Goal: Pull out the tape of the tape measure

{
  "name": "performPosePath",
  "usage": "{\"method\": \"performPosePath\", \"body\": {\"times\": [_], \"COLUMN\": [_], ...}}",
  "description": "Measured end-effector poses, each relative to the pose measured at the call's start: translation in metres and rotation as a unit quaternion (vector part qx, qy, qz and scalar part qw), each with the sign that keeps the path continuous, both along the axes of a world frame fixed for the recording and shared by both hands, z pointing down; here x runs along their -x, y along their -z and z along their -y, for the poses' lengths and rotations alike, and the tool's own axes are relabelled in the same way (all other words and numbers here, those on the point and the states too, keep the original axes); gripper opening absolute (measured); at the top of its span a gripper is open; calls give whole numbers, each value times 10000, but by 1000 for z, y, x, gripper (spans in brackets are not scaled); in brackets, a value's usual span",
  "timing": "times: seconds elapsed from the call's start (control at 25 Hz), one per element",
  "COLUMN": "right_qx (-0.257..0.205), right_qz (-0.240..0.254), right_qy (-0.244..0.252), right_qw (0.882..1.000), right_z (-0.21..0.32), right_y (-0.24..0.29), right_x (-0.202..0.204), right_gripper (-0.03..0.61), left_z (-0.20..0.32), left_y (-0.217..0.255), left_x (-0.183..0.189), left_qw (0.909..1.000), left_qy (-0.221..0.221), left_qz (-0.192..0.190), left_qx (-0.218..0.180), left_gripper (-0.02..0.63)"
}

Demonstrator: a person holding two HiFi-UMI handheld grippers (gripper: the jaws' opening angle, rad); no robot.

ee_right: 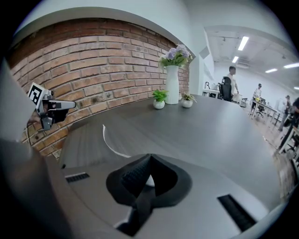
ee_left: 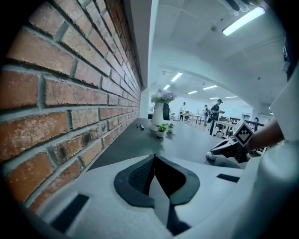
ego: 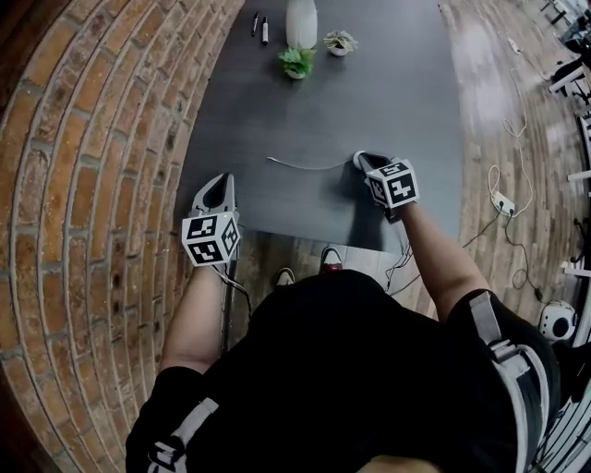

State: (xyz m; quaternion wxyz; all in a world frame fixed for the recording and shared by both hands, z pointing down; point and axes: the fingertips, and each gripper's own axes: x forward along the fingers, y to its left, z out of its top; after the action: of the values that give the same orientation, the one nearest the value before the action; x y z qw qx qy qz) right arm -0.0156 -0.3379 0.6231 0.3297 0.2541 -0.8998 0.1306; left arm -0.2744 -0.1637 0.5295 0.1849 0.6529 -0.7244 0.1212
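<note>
A thin white tape [ego: 305, 167] lies pulled out in a curve on the dark table [ego: 388, 83], running left from a small white tape measure case [ego: 358, 159]. My right gripper [ego: 362, 162] is shut, with its tips down at that case. In the right gripper view the jaws meet, a bit of the white case [ee_right: 148, 180] shows just under them, and the tape [ee_right: 108, 142] curls off to the left. I cannot tell whether the tips pinch any of it. My left gripper [ego: 219, 187] hovers at the table's near left corner, shut with nothing in it.
A white vase [ego: 301, 20], two small potted plants [ego: 296, 61] [ego: 340, 42] and pens [ego: 259, 26] stand at the table's far end. A brick wall [ego: 92, 139] runs close along the left. Cables [ego: 503, 199] lie on the floor at the right.
</note>
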Motion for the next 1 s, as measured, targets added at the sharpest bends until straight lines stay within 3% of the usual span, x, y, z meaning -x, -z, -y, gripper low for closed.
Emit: {"method": "performPosePath", "body": {"times": [0.76,1.0], "right_qx": [29,-233], "right_qz": [0,562], "right_qy": [92,-79], "right_qw": [10000,9981], "right_z": [4,3], "right_y": [-4,38], "right_x": [-1,1], "right_gripper": [-3,-3], "left_z": [-35,-38], "left_y": [9,24], "left_x": [-7,-4], "left_qw": [9994,9993], "left_qy": [305,279], "left_qz": [105,139], "left_qx": [-82,-229], "left_gripper": [9,9]}}
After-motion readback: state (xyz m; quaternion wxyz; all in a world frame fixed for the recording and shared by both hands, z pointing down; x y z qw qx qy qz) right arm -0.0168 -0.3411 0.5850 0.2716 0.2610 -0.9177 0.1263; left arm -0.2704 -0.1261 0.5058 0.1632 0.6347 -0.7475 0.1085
